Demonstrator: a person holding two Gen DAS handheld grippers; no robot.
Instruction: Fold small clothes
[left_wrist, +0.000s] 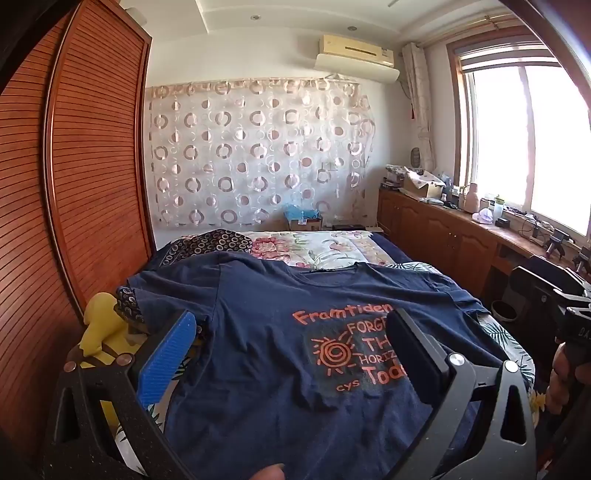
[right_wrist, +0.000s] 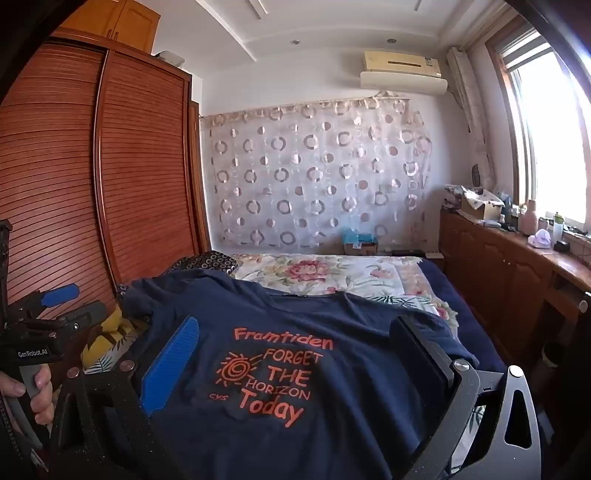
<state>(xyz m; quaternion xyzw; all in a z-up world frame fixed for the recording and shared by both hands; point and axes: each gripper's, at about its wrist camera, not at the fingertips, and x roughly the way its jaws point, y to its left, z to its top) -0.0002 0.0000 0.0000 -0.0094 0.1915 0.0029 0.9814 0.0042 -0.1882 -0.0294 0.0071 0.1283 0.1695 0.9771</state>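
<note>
Two sets of jaws are standing wide and holding nothing: the left gripper (left_wrist: 291, 354) and the right gripper (right_wrist: 295, 354) are both hovering over the navy T-shirt (right_wrist: 295, 435). It is lying print-up, spread across the near end of the bed (right_wrist: 373, 275), collar toward the far end. A good first fold probably means each gripper closing on one side edge, pinching both layers, then carrying it evenly toward the middle.

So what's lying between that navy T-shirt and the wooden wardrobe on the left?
A yellow garment lies bunched there at the bed's edge, beside the navy T-shirt and before the wardrobe. The left wrist view shows it best.
</note>
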